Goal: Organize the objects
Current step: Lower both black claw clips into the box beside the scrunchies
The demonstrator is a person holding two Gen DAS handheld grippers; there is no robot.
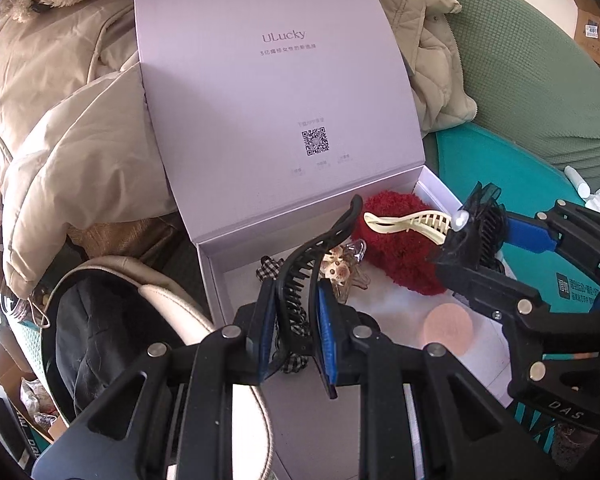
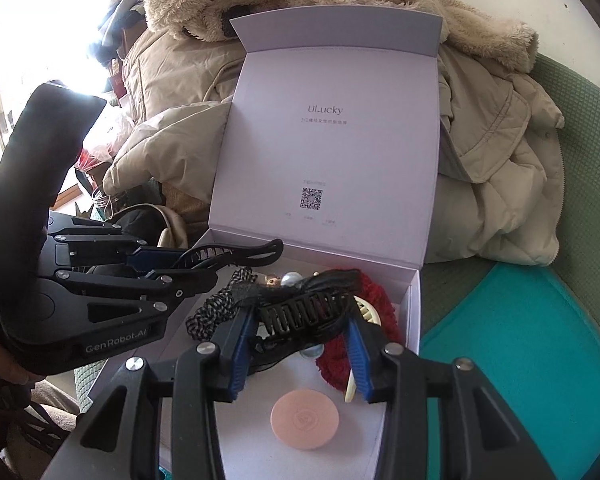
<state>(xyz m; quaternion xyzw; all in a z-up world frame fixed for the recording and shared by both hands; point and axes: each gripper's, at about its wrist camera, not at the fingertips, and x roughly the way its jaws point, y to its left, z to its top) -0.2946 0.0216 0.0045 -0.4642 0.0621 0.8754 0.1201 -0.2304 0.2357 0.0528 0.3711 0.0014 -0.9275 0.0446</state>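
- a green textured sofa [image 2: 580,208] with a teal cushion [image 2: 512,344] is seen to the right of the right gripper; beige padded coats [image 1: 60,128] are piled behind and to the left of the left gripper.
- a pale lilac box [image 2: 414,312] is placed straight ahead of both grippers, its lid [image 1: 268,92] stood upright at the far side and leaned on the coats.
- the box floor is partly bare close in front of the right gripper, where a pink round disc [image 2: 305,420] is laid; the far part is crowded by a red fluffy scrunchie [image 1: 396,248], a cream hair clip [image 1: 404,222], a checked scrunchie [image 1: 269,268] and a small amber claw clip [image 1: 340,272].
- the box's right wall runs just beside the right gripper; the teal cushion beyond it is open.
- the left gripper [image 1: 296,320] is angled down over the box's left near corner, its jaws pinched on a black banana clip [image 1: 320,256] that stands up between them.
- the right gripper [image 2: 296,344] is angled down over the box, clamped on a black bow clip with pearls [image 2: 300,312]; it is seen to the right of the left gripper, well apart.
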